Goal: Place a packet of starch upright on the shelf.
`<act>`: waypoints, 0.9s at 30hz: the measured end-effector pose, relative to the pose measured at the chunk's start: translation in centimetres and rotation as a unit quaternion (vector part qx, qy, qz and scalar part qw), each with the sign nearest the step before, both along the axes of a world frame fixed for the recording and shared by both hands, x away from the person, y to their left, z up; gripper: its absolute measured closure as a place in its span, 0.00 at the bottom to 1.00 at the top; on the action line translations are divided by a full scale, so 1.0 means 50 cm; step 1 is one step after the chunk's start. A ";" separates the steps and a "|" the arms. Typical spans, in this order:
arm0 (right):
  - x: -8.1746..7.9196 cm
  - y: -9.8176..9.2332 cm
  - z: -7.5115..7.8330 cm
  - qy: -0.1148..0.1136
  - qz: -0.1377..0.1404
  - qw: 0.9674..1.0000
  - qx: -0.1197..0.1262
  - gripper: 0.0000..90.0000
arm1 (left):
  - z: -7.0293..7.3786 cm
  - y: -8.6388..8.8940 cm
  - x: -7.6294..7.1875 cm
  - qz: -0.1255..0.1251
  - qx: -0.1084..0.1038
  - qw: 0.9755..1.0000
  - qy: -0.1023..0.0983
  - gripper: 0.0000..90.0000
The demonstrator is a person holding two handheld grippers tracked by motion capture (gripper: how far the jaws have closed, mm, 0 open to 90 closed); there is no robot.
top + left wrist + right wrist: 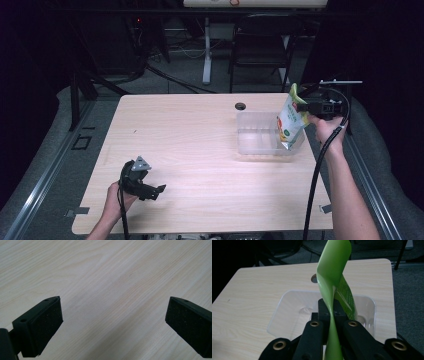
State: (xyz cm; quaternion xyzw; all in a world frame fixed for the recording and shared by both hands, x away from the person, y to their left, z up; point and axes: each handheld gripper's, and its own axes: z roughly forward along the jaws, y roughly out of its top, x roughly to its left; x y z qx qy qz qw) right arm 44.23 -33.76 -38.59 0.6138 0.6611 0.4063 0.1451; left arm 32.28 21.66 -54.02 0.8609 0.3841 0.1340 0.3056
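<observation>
We see the right gripper [309,107] clenched on the top edge of a green and white pouch [291,120], its fingers [314,337] pinching the thin green foil between them. The pouch hangs tilted over the right end of a clear plastic tub [250,135], its lower corner down inside the tub's rim. The tub stands on the far right part of the wooden bench [200,145]. Well apart, at the near left of the bench, the left gripper [156,191] rests low over bare wood, its fingers [47,325] spread wide with nothing between them.
</observation>
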 end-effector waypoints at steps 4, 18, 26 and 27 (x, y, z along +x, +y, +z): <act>0.002 -0.001 -0.015 -0.004 -0.006 1.000 0.014 0.99 | 0.000 -0.001 0.000 -0.002 0.001 1.000 0.001 0.01; 0.010 0.005 -0.024 -0.022 -0.013 0.999 0.040 0.99 | 0.000 -0.001 0.000 -0.003 0.002 1.000 0.001 0.01; 0.015 0.003 -0.030 -0.034 -0.006 0.998 0.052 0.99 | -0.001 -0.001 0.000 -0.004 0.003 1.000 0.001 0.01; 0.016 0.003 -0.030 -0.036 -0.005 0.998 0.051 0.99 | -0.001 -0.001 0.000 -0.004 0.003 1.000 0.001 0.01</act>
